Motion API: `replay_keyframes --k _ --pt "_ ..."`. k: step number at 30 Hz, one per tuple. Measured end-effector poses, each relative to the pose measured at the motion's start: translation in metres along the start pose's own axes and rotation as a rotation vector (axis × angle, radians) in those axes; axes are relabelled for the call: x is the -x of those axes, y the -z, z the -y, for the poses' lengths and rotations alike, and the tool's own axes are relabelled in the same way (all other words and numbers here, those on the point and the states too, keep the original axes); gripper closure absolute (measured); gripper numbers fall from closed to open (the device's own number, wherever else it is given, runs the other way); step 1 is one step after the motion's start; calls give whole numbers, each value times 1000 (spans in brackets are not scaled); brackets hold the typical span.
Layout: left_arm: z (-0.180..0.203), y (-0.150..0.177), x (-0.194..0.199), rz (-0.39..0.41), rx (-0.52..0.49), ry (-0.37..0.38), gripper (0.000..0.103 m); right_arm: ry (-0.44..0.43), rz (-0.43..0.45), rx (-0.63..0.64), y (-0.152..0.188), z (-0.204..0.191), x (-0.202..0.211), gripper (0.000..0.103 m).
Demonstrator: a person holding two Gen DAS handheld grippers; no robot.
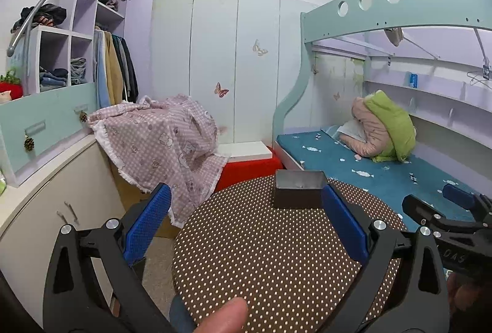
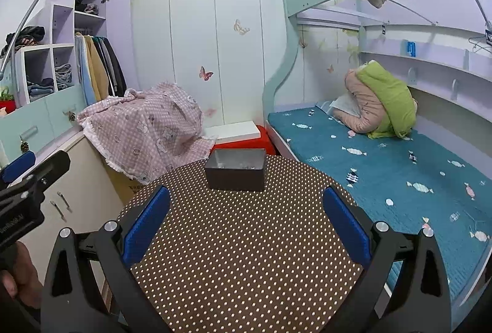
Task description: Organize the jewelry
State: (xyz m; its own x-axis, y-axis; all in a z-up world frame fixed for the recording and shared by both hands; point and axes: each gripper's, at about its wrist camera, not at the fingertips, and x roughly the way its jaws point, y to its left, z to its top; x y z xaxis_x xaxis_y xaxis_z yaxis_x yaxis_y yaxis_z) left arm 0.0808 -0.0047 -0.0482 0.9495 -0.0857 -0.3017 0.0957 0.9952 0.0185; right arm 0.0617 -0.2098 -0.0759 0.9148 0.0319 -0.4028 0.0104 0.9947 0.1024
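Left gripper [image 1: 246,222] and right gripper [image 2: 246,219] both spread wide, empty; dark open box [image 2: 236,169] at 12 o'clock on polka-dot table [image 2: 246,240] (contents unclear).

Left claw [image 1: 246,216] spread wide, right claw [image 2: 246,216] spread wide, both level

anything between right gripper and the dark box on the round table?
Nothing. In the right wrist view, only bare polka-dot tabletop lies between the open right gripper and the dark box. The left gripper sits off to the side.
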Motion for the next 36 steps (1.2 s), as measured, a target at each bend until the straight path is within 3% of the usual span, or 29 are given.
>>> replay_keyframes --k 11,36 --pt "-11 10 21 -30 19 -28 5 12 17 34 12 -15 18 7" --pt "-11 12 50 34 25 -29 5 32 74 69 11 -31 40 7"
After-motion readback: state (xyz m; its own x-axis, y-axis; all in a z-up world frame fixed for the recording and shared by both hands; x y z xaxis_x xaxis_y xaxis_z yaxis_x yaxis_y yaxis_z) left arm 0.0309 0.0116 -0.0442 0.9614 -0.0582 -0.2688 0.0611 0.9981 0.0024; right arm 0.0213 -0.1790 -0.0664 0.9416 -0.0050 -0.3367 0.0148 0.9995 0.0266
